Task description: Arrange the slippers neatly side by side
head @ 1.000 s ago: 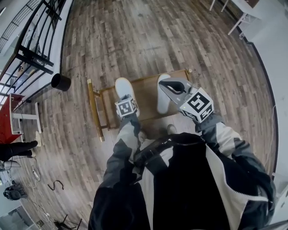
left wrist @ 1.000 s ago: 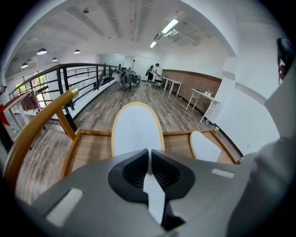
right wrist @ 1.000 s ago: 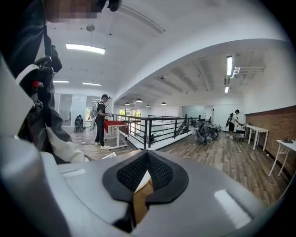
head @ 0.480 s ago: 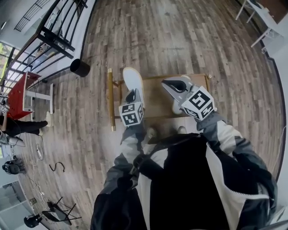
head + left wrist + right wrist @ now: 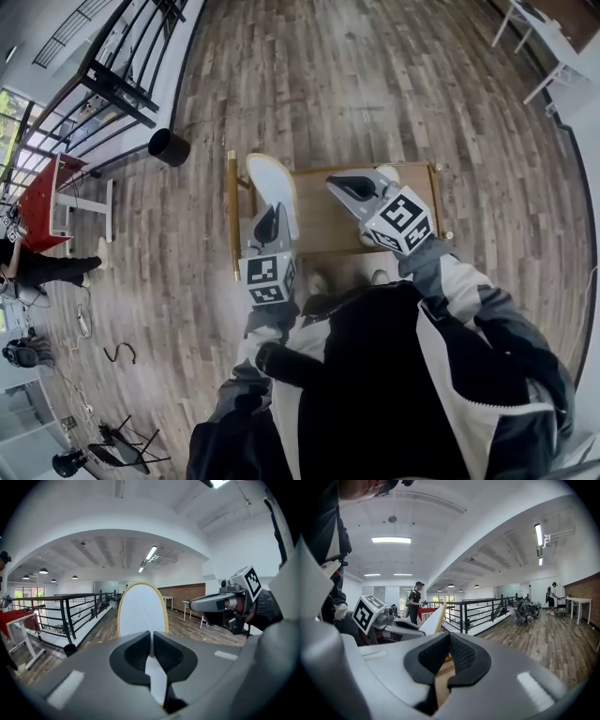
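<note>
Above the wooden rack (image 5: 323, 225), my left gripper (image 5: 267, 225), fingers clamped on one slipper (image 5: 272, 187), has lifted it clear. Right gripper (image 5: 343, 184) fingers are together, apparently on nothing, so I judge the pairing not yet done.

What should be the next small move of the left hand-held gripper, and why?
Probably lower it toward the low wooden table: the left hand-held gripper is shut on a white slipper held up in the air, and the other slipper shows partly under the right hand-held gripper.
</note>
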`<state>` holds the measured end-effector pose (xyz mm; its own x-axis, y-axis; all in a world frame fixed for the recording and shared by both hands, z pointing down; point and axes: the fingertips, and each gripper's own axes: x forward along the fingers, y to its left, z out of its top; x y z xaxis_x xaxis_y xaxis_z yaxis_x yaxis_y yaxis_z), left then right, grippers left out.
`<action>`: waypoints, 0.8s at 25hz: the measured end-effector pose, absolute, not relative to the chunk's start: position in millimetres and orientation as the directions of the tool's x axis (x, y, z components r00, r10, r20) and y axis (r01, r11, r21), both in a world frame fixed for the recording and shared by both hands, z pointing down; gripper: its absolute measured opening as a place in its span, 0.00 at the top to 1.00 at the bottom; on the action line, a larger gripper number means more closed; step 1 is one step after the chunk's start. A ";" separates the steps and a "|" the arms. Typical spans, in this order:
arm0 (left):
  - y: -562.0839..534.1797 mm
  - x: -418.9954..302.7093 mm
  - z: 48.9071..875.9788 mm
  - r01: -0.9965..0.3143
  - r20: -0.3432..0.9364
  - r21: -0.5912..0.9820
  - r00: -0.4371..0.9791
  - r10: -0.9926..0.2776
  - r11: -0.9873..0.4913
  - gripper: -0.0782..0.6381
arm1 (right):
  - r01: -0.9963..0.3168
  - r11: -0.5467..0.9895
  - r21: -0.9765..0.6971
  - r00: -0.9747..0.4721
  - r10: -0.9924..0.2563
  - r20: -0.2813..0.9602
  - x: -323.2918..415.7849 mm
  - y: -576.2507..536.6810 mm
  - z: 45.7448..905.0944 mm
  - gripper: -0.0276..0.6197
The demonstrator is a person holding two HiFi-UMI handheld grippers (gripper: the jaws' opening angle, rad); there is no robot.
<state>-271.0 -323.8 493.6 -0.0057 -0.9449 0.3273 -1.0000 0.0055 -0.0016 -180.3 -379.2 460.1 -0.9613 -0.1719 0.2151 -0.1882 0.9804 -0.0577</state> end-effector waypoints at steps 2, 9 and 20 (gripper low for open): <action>-325.0 -272.3 493.2 -1.000 0.333 -0.009 -0.001 -0.943 -0.002 0.86 | -0.186 0.981 -0.062 -0.961 -0.168 0.220 -183.1 -379.9 461.1 0.95; -319.4 -298.6 527.2 -1.000 0.416 0.016 -0.013 -0.909 0.022 0.86 | -0.188 0.979 -0.084 -0.954 -0.162 0.251 -190.5 -376.1 472.6 0.95; -328.6 -356.0 628.2 -0.985 0.594 0.134 -0.005 -0.804 0.105 0.86 | -0.254 0.963 -0.087 -0.928 -0.218 0.302 -178.7 -386.3 481.0 0.95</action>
